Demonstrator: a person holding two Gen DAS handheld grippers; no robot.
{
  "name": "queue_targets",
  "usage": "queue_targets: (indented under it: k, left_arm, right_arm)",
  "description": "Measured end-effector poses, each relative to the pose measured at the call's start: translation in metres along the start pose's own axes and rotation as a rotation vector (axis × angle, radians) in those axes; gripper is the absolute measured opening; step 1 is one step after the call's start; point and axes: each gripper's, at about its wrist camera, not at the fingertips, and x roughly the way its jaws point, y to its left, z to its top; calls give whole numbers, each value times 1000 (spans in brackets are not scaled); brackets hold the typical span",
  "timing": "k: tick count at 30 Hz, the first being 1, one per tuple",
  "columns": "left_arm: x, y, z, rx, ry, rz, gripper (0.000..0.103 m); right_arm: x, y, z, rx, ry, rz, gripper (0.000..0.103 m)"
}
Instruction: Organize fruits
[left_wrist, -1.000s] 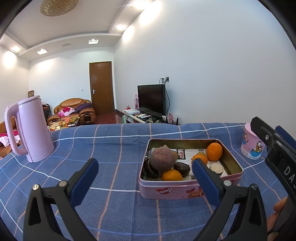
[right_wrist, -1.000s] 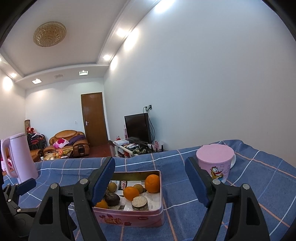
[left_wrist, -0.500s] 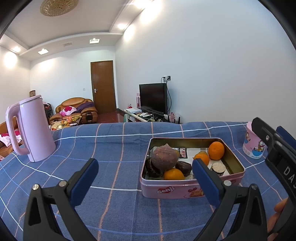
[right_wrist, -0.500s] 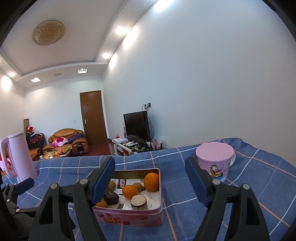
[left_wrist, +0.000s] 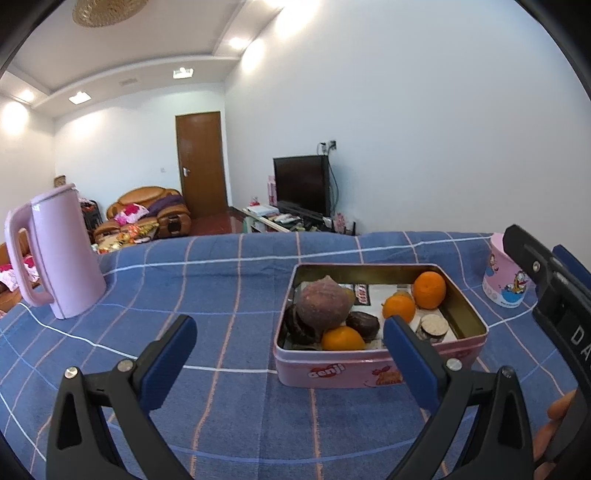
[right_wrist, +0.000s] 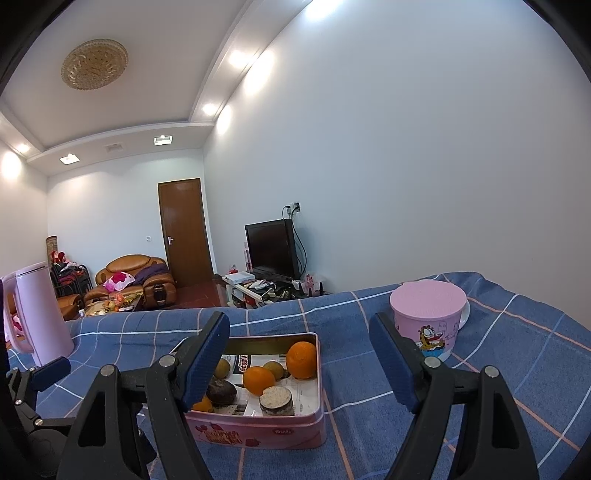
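While a pink jug (left_wrist: 64, 254) stands far left on the tabletop (left_wrist: 229, 295) and a pink cup (right_wrist: 428, 317) far right, we hold both claws, left (left_wrist: 286, 354) and right (right_wrist: 299, 354), apart and empty before the pink tin (left_wrist: 373, 369), where oranges (left_wrist: 428, 290) sit among dark fruits (left_wrist: 323, 304).

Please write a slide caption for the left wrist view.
Open left hand-held gripper before pink tin of oranges on blue checked cloth.
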Motion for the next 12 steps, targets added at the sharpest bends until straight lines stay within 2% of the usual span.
queue_targets:
  k: [12]
  left_arm:
    - [1, 1, 0, -3, 14, -14, 103]
  right_arm:
    - [5, -4, -1, 18, 22, -12, 79]
